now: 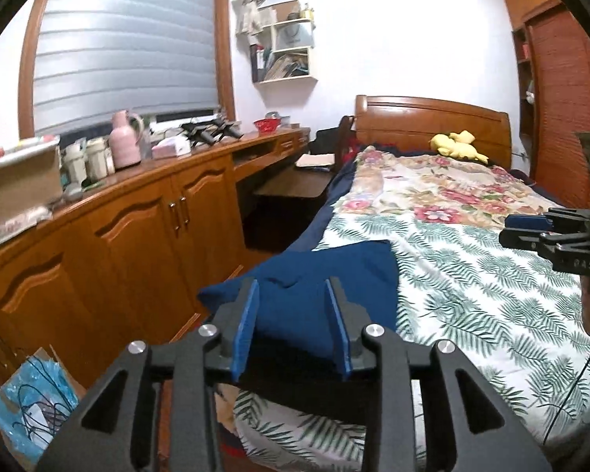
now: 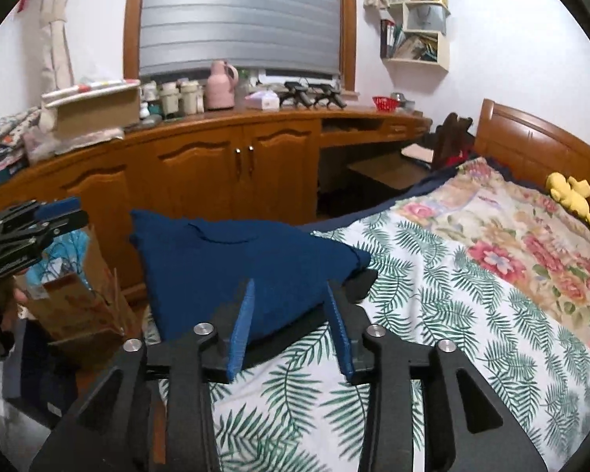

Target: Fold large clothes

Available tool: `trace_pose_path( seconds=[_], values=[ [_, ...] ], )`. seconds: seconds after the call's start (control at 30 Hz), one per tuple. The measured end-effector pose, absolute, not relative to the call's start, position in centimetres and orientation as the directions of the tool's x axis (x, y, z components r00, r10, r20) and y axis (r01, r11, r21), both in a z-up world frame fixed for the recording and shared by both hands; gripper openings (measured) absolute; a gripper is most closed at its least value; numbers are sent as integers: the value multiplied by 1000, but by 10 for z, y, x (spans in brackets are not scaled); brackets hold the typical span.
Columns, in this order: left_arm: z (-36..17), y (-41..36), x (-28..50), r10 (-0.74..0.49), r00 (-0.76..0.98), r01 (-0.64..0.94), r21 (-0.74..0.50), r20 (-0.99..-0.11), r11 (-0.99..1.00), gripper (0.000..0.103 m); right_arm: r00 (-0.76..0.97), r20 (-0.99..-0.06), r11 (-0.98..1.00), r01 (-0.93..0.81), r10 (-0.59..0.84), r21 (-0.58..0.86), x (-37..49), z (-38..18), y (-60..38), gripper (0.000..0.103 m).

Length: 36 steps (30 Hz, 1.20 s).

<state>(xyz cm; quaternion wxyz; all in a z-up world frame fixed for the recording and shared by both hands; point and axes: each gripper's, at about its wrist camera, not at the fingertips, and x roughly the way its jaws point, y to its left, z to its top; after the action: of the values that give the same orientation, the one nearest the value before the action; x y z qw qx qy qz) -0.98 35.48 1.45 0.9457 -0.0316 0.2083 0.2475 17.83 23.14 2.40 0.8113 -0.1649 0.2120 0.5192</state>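
The dark blue knitted garment (image 2: pixel 232 271) lies folded at the near corner of the leaf-patterned bed (image 2: pixel 432 295), partly overhanging its edge. Both the left hand-held gripper (image 1: pixel 293 326) and right hand-held gripper (image 2: pixel 291 326) hover spread apart and empty. It looks soft, limp and light; best taken at its corners or hem.

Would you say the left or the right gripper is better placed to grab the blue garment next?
Probably left: the left gripper, open, frames the blue garment directly. The right gripper, also open, faces its corner.
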Motion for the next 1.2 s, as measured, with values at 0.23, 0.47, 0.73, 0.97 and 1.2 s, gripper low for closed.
trace_pose_path(
  seconds=[0.23,0.47,0.73,0.97,1.2],
  values=[
    [21,297,15,422,791,-444,58,-443,894,33,418,-492,458,-888,764,-43,166,28,164,58],
    [18,249,43,332,822,-365,19,-462,931,34,490,-484,539,-841,725,-44,167,27,104,63],
    [0,201,76,182,834,-235,-37,-520,971,34,563,-476,629,-777,676,-26,167,14,43,67],
    [-26,151,85,190,853,-228,-20,-486,973,34,630,-456,714,-700,629,18,163,-6,-17,76],
    [-42,112,99,143,847,-179,-22,-512,984,34,692,-475,795,-606,543,26,160,-26,-75,79]
  ],
)
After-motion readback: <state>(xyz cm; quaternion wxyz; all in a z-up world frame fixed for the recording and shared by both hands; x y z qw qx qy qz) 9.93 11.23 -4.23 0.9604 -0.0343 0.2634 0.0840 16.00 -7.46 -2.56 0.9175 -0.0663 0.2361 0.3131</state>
